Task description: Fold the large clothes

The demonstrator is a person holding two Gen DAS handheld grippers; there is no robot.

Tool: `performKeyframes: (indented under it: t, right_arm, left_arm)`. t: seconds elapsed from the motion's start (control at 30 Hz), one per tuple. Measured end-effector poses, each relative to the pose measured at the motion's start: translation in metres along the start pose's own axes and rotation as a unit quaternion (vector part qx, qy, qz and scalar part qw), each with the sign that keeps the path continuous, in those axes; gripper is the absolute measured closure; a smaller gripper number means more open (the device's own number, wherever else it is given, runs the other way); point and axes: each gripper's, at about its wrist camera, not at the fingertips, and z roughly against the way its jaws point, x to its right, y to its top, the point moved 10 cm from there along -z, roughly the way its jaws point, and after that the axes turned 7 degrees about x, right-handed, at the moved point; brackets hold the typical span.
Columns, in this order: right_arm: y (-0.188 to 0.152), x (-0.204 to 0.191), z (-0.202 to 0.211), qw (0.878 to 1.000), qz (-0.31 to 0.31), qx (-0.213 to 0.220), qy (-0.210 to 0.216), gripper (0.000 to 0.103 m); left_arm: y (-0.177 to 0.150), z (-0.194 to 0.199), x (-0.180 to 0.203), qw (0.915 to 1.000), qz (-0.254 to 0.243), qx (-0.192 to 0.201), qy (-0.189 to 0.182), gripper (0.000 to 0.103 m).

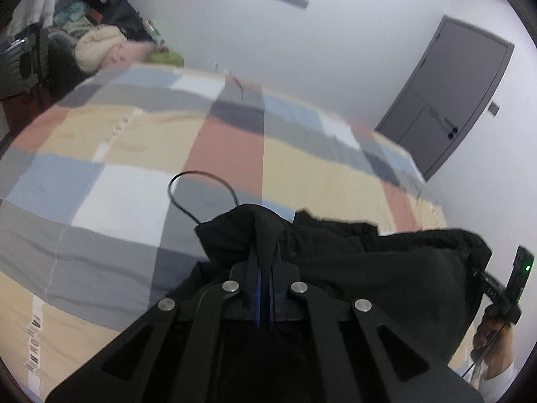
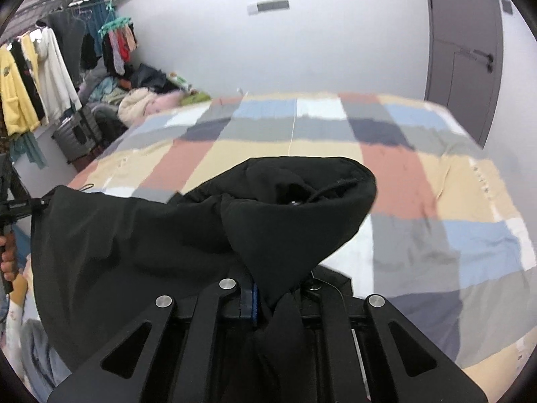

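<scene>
A large black garment (image 1: 386,268) hangs stretched between my two grippers above a bed. My left gripper (image 1: 265,268) is shut on a bunched edge of it, and a thin black cord loop (image 1: 201,184) sticks out to the left. In the right wrist view the right gripper (image 2: 273,297) is shut on another fold of the black garment (image 2: 151,235), whose hood-like bulge (image 2: 302,194) rises in front of it. Each view shows the other gripper at its edge, held by a hand (image 1: 490,332), with the cloth pinched in it.
The bed carries a checked cover (image 1: 134,134) in blue, grey, beige and rust. A grey door (image 1: 446,100) stands in the white wall at the right. At the left are a pile of clothes (image 1: 100,47), a rail of hanging clothes (image 2: 50,50) and a dark suitcase (image 2: 77,134).
</scene>
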Motion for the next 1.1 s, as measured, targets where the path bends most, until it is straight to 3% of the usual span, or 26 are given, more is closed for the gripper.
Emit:
performKeyframes:
  t: [0.23,0.43,0.73,1.1]
  right_arm:
    - [0.035,-0.001,0.019,0.999,-0.014,0.044,-0.011,0.096]
    - [0.062,0.003,0.015,0.997,-0.021,0.069,-0.027,0.096]
    - [0.069,0.019,-0.047,0.995,-0.014,0.046,-0.082,0.096]
    - [0.012,0.051,-0.142,0.993,-0.025,-0.038,-0.110,0.096]
  left_arm:
    - [0.045,0.044,0.016,0.9988,-0.006,0.048,-0.008,0.103]
    - [0.074,0.042,0.020,0.9967,-0.016,0.073,0.031,0.103]
    - [0.081,-0.040,0.012,0.9915,-0.051,0.054,0.107,0.102]
    - [0.033,-0.155,-0.028,0.9860,-0.063,-0.024,0.153,0.102]
